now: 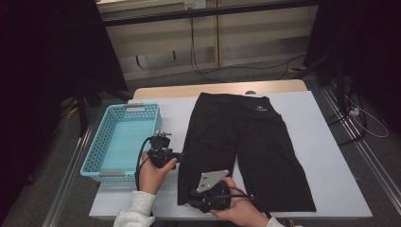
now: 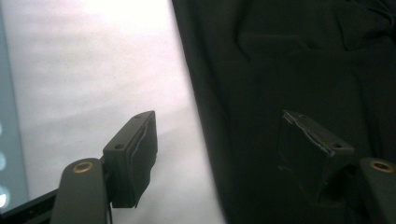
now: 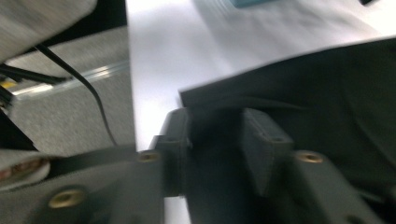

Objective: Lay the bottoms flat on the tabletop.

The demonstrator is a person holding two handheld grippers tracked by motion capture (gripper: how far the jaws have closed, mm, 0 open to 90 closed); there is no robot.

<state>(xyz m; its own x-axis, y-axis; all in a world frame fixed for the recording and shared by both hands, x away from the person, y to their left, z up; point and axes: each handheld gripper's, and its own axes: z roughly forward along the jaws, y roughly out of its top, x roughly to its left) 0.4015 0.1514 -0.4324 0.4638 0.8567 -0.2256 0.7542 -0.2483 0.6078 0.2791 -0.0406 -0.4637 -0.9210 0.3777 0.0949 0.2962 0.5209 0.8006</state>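
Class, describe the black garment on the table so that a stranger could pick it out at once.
Start at the white-topped table. Right of the turquoise plastic basket, a pair of black shorts lies flat, waistband at the far edge, two legs toward the person. It is the one dark, soft item there, with a small white logo at the waistband.

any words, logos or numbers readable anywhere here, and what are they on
Small white mark on the waistband of the black shorts, at: too small and blurred to read.
Light tag at the top edge of the shorts by the table's far edge: no text can be made out.
Blue basket and both hand-held grippers: no readable text.
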